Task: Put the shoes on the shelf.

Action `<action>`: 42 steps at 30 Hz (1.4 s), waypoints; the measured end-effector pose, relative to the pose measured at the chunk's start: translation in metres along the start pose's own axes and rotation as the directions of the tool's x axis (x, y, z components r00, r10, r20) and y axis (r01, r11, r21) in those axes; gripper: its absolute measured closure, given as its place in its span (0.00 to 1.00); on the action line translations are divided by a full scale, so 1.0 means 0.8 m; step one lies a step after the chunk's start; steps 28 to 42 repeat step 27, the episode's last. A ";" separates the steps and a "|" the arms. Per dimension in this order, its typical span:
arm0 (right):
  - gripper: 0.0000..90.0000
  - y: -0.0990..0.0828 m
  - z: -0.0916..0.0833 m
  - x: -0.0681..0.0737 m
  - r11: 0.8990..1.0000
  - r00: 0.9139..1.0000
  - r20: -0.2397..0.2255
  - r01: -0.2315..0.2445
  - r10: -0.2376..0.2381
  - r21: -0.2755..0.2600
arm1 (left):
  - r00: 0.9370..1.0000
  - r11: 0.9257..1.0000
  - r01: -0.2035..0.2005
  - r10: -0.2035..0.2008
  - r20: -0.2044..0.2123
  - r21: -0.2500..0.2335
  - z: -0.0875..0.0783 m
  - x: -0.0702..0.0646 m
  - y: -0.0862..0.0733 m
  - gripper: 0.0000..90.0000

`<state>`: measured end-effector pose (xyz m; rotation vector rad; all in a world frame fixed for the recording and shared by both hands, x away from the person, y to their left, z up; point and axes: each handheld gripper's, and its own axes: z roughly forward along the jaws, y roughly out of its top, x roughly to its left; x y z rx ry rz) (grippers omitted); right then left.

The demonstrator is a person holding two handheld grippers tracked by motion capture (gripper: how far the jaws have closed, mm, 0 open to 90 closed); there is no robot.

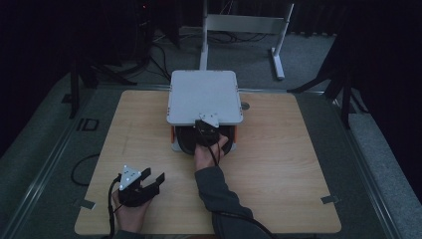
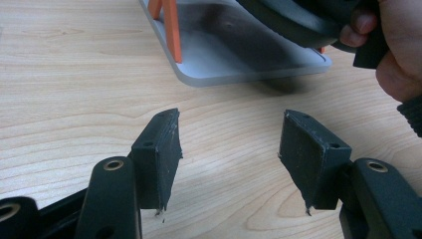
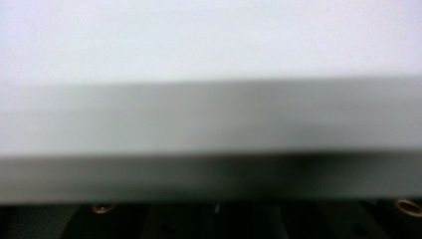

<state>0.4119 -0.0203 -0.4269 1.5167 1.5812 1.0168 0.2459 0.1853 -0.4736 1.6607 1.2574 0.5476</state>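
Note:
A grey two-level stand [image 1: 204,97] with orange posts [image 2: 171,30] sits at the table's middle back. A black round dish [image 1: 186,142] lies on its lower plate [image 2: 239,64], half under the top plate. My right gripper [image 1: 209,130] reaches in over that dish, its tips hidden under the top plate. In the right gripper view the plate's blurred edge [image 3: 209,119] is very close, and the jaw mounts at the bottom stand far apart. My left gripper [image 1: 155,175] hovers over bare wood at the front left, open with nothing between its pads [image 2: 159,149].
The wooden tabletop [image 1: 278,164] has tape tabs at its front corners. A white frame [image 1: 244,25] and cables stand on the floor behind the table. The right hand [image 2: 398,59] shows beside the dish's rim [image 2: 288,25].

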 end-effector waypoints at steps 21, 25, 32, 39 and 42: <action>0.48 -0.025 -0.020 -0.004 0.999 0.989 -0.141 0.043 -0.041 0.010 | 1.000 1.000 -0.004 0.004 -0.001 0.010 0.003 -0.003 -0.003 0.46; 0.46 -0.028 -0.031 -0.007 0.997 0.982 -0.172 0.074 -0.072 0.007 | 1.000 1.000 -0.008 0.008 -0.008 0.019 0.006 -0.002 -0.004 0.45; 0.46 -0.029 -0.036 -0.009 0.996 0.978 -0.188 0.092 -0.090 0.006 | 1.000 1.000 -0.008 0.008 -0.012 0.020 0.007 -0.001 -0.005 0.45; 0.46 -0.029 -0.036 -0.009 0.996 0.978 -0.188 0.092 -0.090 0.006 | 1.000 1.000 -0.008 0.008 -0.012 0.020 0.007 -0.001 -0.005 0.45; 0.46 -0.029 -0.036 -0.009 0.996 0.978 -0.188 0.092 -0.090 0.006 | 1.000 1.000 -0.008 0.008 -0.012 0.020 0.007 -0.001 -0.005 0.45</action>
